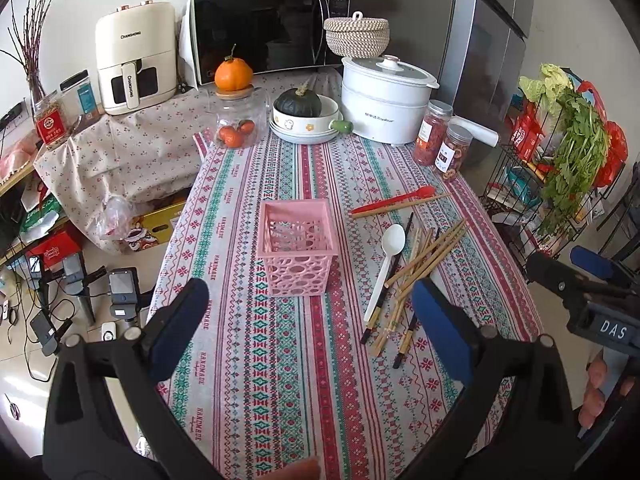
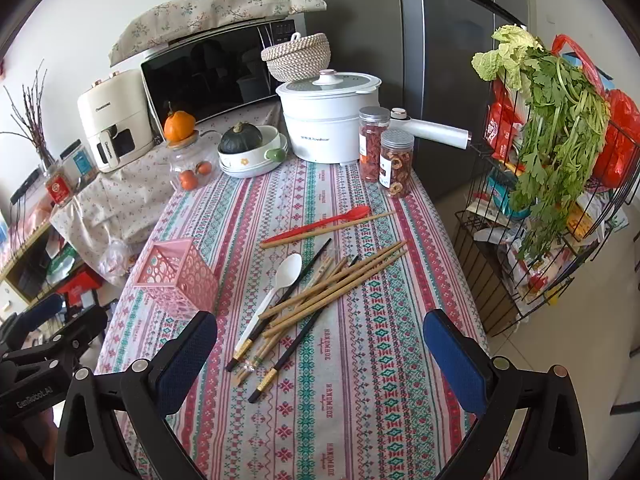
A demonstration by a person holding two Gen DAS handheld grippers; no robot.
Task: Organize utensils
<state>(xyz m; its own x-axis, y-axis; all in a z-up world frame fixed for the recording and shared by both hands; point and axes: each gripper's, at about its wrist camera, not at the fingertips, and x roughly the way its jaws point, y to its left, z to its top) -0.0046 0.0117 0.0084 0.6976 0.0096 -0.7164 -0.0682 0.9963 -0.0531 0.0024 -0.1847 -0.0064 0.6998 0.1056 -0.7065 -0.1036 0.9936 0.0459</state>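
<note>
- The left gripper (image 1: 308, 312) hangs above the near part of the surface (image 1: 280, 380), jaws spread wide and released, with nothing between its blue pads.
- The right gripper (image 2: 320, 344) is likewise spread wide and released, tilted down over the patterned cloth; nothing is grasped.
- Just ahead of the right gripper lies a loose heap of bamboo chopsticks (image 2: 332, 280), mixed with black chopsticks (image 2: 296, 340) whose gold-banded ends point toward the camera.
- A white spoon (image 2: 280, 284) lies along the left edge of that heap, touching it, bowl pointing away.
- The pink basket (image 1: 296, 252) stands upright and empty to the left of the heap, apart from it, near the surface's left edge.
- Farther on, a red spoon (image 2: 320, 224) lies beside one more pair of bamboo chopsticks, separate from the heap.
- At the back stand two jars of dried fruit (image 2: 386, 160), a white cooker (image 2: 328, 120), a bowl holding a dark squash (image 2: 252, 148), and a microwave (image 2: 208, 76).
</note>
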